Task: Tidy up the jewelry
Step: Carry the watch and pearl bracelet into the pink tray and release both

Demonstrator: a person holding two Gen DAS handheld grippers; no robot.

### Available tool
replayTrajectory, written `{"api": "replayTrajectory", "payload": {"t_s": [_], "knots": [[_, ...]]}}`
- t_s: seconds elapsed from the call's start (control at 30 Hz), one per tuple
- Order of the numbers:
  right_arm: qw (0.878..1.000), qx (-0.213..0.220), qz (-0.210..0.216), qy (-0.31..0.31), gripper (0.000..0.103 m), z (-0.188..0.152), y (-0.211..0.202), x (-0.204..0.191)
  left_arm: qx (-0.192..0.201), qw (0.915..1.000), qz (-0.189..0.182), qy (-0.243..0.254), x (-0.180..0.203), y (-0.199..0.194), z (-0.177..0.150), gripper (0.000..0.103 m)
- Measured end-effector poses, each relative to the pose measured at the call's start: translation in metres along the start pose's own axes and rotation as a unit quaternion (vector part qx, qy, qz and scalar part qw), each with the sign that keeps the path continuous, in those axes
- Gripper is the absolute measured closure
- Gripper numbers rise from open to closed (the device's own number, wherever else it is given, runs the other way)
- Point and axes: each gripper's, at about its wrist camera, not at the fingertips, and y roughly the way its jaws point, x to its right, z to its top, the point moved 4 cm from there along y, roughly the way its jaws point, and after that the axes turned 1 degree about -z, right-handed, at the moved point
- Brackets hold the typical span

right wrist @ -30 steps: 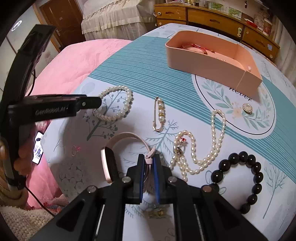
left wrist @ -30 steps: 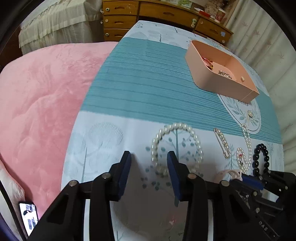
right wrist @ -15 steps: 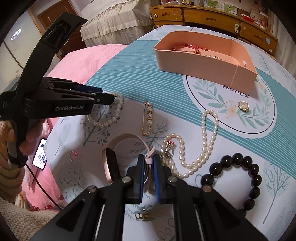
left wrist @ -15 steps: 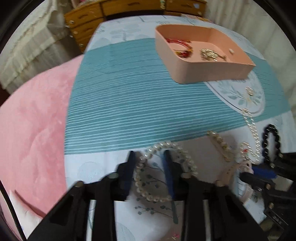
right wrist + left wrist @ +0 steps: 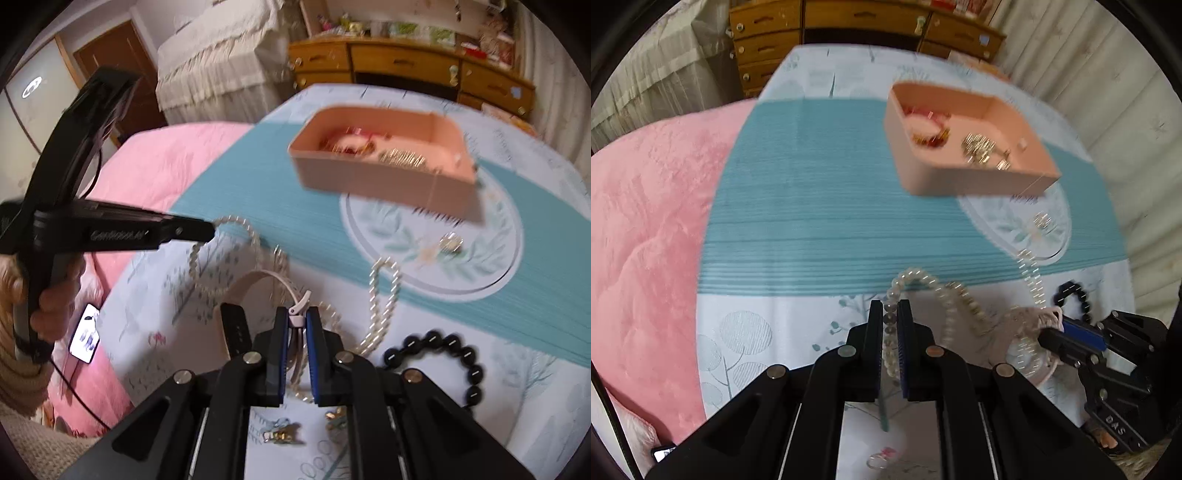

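blurred: pink tray point(image 5: 960, 181) contents | cut off: phone point(image 5: 663, 453) | unreadable: tablecloth lettering point(image 5: 432, 216)

Between the left tongs point(image 5: 890, 321) we see the pearl bracelet point(image 5: 916, 280), its loop reaching ahead of them and off to their right. Our right tongs point(image 5: 297, 321) have the watch strap point(image 5: 266, 280) between them, the band curving ahead and to their left. The open box point(image 5: 388, 184) sits on the counter point(image 5: 812, 206) well ahead of both tongs, slightly to the right, with jewelry pieces inside it. The bead bracelet point(image 5: 439, 354) lies just right of the right tongs, the pearl necklace point(image 5: 384, 295) between it and the strap. A small brooch point(image 5: 450, 243) lies ahead and right, nearer than the box. The bed point(image 5: 646, 229) lies left of both tongs, and a dresser point(image 5: 406, 70) stands behind the box.
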Motion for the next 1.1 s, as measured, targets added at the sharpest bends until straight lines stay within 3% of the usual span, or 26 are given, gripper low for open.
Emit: {"api": "replayTrajectory", "payload": {"t_s": [0.27, 0.53, 0.7, 0.87, 1.03, 1.1], "knots": [[0.997, 0.053, -0.045, 0.029, 0.094, 0.055, -0.033, 0.031, 0.063, 0.9976, -0.013, 0.028, 0.032, -0.044, 0.025, 0.098], [0.989, 0.094, -0.088, 0.07, 0.094, 0.111, -0.045, 0.069, 0.119, 0.991, -0.024, 0.056, 0.078, -0.061, 0.08, 0.098], [0.984, 0.081, -0.106, 0.12, 0.094, 0.129, -0.011, 0.101, 0.138, 0.9887, -0.022, 0.053, 0.092, -0.041, 0.112, 0.098], [0.982, 0.053, -0.102, 0.149, 0.093, 0.127, 0.031, 0.122, 0.135, 0.9898, -0.015, 0.044, 0.094, -0.006, 0.132, 0.098], [0.984, 0.02, -0.092, 0.148, 0.086, 0.119, 0.057, 0.12, 0.138, 0.9896, 0.023, 0.036, 0.081, 0.024, 0.139, 0.097], [0.984, 0.028, -0.082, 0.156, 0.086, 0.117, 0.054, 0.121, 0.133, 0.9898, 0.036, 0.037, 0.077, 0.031, 0.136, 0.088]]}}
